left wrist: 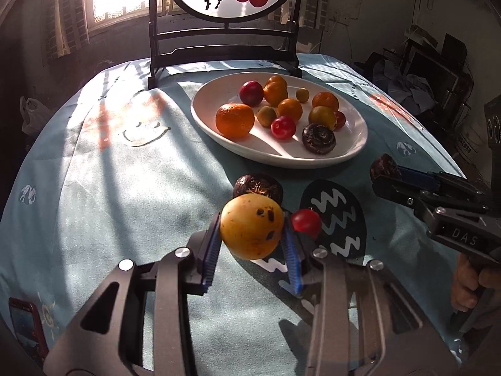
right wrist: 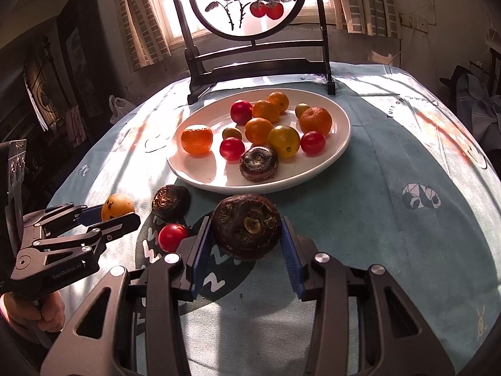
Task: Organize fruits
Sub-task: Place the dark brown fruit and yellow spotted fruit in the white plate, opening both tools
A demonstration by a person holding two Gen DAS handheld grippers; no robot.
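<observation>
My left fingers (left wrist: 252,244) pinch the spotted yellow fruit (left wrist: 252,226) at its middle, my right fingers (right wrist: 245,250) a dark water chestnut (right wrist: 245,226) — both look firm, light and smooth-skinned, lifted short of the plate (right wrist: 313,172).

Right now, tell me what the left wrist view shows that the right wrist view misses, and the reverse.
Only the left wrist view shows a red phone at the table's near edge and the right tool side-on, gripping a dark water chestnut. Only the right wrist view shows that chestnut's wrinkled top and the left tool side-on. Both show the white plate, the spotted yellow fruit in the left tool, and a loose red tomato.
</observation>
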